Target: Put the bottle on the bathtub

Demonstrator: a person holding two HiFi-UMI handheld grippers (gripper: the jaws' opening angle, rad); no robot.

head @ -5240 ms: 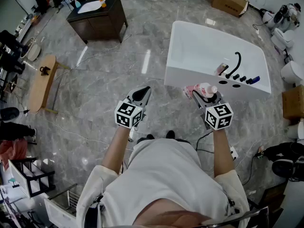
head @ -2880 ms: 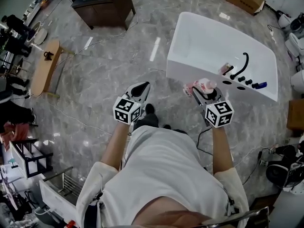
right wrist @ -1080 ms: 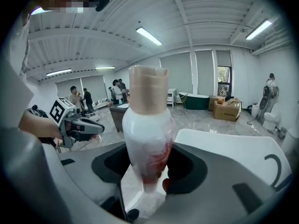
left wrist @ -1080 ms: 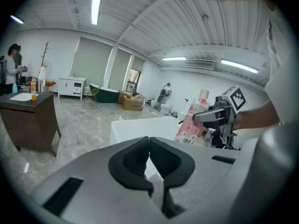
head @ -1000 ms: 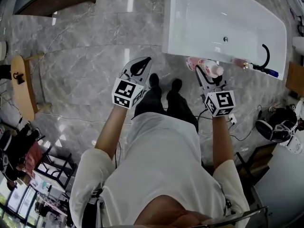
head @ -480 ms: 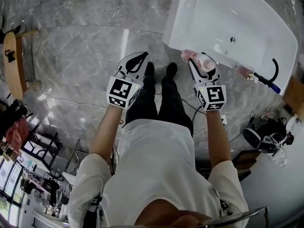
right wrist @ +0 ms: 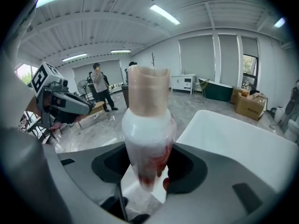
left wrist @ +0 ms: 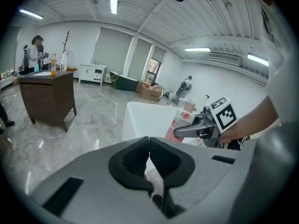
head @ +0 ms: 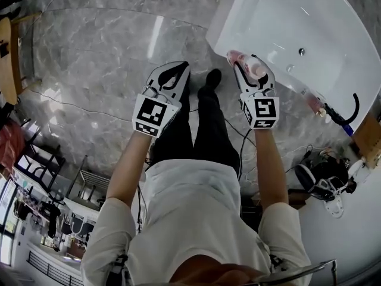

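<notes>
the right gripper [head: 250,71] clenched a white, pink-capped plastic bottle [head: 255,67] at the near rim of the glossy white bathtub [head: 309,16]. the left gripper [head: 172,76] hung over the grey marble floor [head: 107,52], jaws together and empty.

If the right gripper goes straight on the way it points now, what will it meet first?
Probably the near rim of the bathtub. In the head view the bottle held in the right gripper shows right at that edge. Depth is unclear, so it may pass just above.
</notes>
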